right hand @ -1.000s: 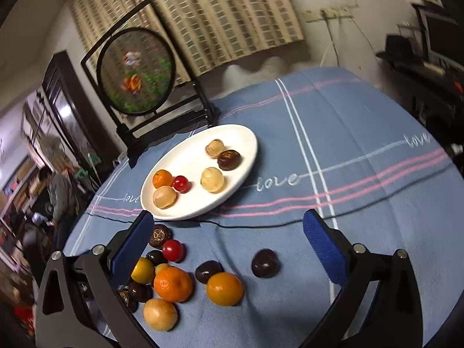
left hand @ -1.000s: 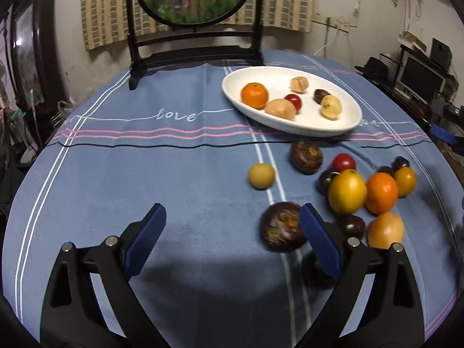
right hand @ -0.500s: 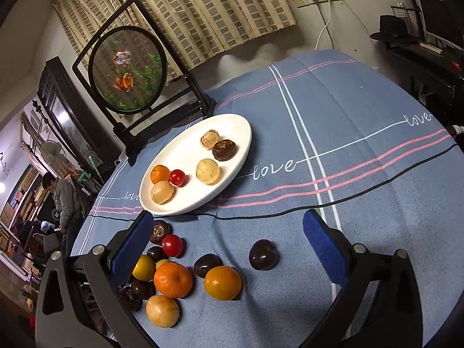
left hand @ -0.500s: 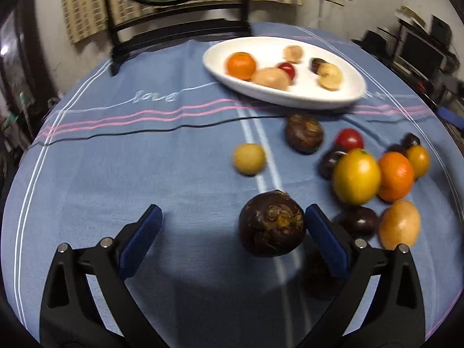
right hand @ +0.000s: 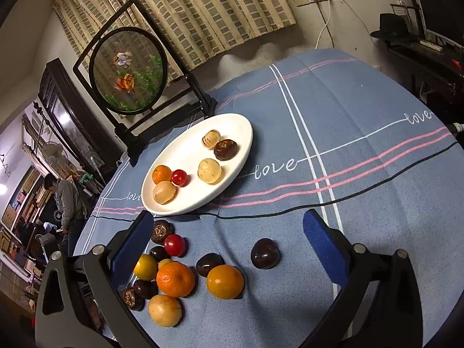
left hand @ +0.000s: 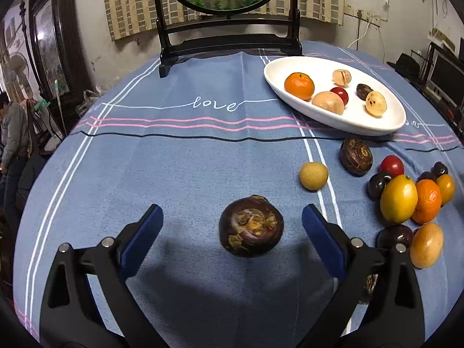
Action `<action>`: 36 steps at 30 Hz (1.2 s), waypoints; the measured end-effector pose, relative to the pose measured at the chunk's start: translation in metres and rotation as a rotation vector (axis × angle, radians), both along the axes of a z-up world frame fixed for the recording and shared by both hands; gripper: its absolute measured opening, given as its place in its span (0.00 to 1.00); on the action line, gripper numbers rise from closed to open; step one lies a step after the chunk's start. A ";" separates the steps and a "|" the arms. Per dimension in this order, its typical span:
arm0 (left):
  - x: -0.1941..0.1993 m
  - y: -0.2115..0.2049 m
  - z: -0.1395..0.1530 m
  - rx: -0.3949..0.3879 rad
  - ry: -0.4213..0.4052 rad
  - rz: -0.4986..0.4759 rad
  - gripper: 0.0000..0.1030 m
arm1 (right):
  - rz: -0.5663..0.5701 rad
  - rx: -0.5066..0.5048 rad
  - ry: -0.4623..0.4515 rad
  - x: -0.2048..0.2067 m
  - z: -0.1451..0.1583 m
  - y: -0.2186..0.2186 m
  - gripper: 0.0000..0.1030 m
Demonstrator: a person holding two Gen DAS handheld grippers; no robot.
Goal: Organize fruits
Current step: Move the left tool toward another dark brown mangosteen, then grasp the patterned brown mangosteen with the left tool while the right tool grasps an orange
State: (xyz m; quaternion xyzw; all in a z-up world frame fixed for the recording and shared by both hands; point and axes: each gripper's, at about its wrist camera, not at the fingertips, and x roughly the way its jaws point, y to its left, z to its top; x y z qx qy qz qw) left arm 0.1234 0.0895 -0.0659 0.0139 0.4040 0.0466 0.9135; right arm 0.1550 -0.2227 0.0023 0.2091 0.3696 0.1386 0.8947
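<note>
A dark brown water chestnut [left hand: 251,226] lies on the blue tablecloth between the pads of my open left gripper [left hand: 232,224], touching neither. A white oval plate [left hand: 385,121] at the right back holds several fruits, among them a tangerine [left hand: 299,85] and a cherry tomato [left hand: 340,94]. Loose fruits lie at the right: a small yellow fruit [left hand: 313,175], another water chestnut [left hand: 356,157], a yellow-orange citrus [left hand: 398,198]. My right gripper [right hand: 227,240] is open and empty, above a dark chestnut [right hand: 264,253] and an orange [right hand: 225,281]. The plate [right hand: 237,171] shows beyond.
A black-framed round goldfish screen [left hand: 229,34] stands at the table's back edge. The fruit cluster [right hand: 174,278] lies in front of the plate by my right gripper's left finger. A person [right hand: 68,200] stands beyond the table at the left. Dark furniture [right hand: 429,46] stands at the right.
My left gripper has shifted right and forward, so the water chestnut now sits centred between its pads instead of by the right pad. My right gripper has drawn slightly closer to the loose fruits.
</note>
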 end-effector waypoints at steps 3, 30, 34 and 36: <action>0.002 0.000 -0.003 -0.003 0.018 -0.014 0.80 | 0.003 0.003 0.015 0.001 -0.003 0.001 0.99; 0.005 -0.002 -0.014 -0.044 0.082 -0.050 0.46 | 0.211 -0.294 0.025 -0.039 -0.039 0.065 0.55; 0.006 -0.003 -0.014 -0.042 0.083 -0.049 0.46 | 0.186 -0.252 0.086 -0.030 -0.048 0.056 0.41; 0.006 -0.003 -0.015 -0.041 0.083 -0.048 0.46 | 0.183 -0.245 0.110 -0.026 -0.053 0.055 0.37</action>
